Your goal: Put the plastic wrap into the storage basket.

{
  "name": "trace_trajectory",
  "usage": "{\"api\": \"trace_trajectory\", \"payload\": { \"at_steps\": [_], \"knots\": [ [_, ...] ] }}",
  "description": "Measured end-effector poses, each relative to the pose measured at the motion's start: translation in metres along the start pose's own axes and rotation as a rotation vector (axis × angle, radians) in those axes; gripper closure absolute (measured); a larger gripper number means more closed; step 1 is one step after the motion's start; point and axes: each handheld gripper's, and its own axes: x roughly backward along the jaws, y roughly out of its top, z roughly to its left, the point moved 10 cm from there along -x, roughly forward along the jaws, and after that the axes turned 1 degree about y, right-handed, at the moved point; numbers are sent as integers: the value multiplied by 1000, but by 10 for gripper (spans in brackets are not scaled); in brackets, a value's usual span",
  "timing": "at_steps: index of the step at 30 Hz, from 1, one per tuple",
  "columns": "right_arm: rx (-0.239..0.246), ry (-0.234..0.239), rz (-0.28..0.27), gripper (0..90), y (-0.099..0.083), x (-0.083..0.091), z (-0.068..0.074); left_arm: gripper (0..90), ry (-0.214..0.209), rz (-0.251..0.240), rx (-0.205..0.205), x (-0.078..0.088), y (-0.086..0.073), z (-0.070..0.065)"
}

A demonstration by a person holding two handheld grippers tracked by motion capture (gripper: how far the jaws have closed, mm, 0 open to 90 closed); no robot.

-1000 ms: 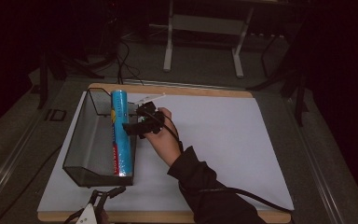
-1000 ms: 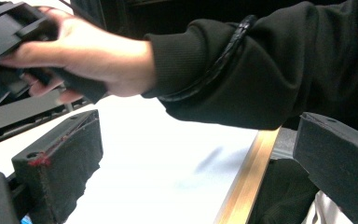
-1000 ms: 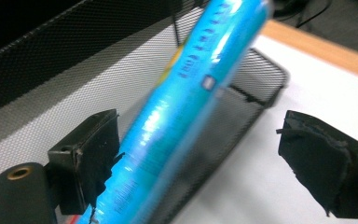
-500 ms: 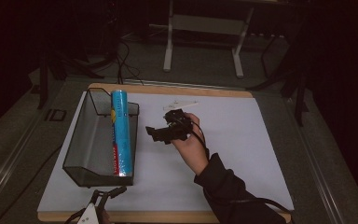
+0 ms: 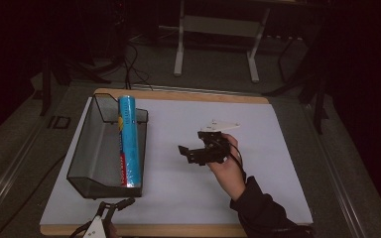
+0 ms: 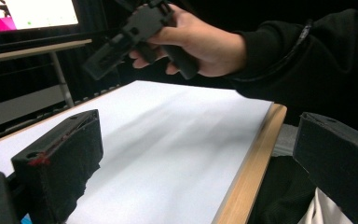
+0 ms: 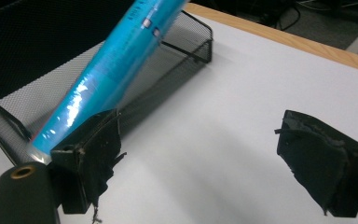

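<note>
At the bottom edge of the high view we count two grippers: our left gripper [image 5: 113,208] rests low left on the white board [image 5: 178,198], jaws spread on nothing, while our right gripper [image 5: 192,152] hangs mid-frame above the board, jaws wide and empty. Farther up on the left stands one black mesh basket [image 5: 90,148]. It holds one blue tube [image 5: 129,141] lying along its right wall, well apart from both grippers.

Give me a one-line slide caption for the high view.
Blue tube lies along the black mesh tray while the open, empty right gripper hangs above the white table.
</note>
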Motion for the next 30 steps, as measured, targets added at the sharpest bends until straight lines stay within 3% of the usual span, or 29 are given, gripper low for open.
{"api": "trace_trajectory", "payload": {
  "at_steps": [6,16,23,29,30],
  "knots": [
    [-11,-21,-17,134,-16,20,-14,23,3,2,-2,0,0,0],
    [-27,-40,3,134,-49,50,-29,23,0,6,-5,-1,-1,0],
    [-26,-38,-30,135,-65,77,-31,23,0,7,-10,-1,-1,-2],
    [-41,-34,-32,135,-74,88,-31,23,-1,9,-10,-2,-1,-2],
    [-53,-33,-24,135,-84,94,-30,23,0,10,-10,-2,-1,-2]
  ]
}}
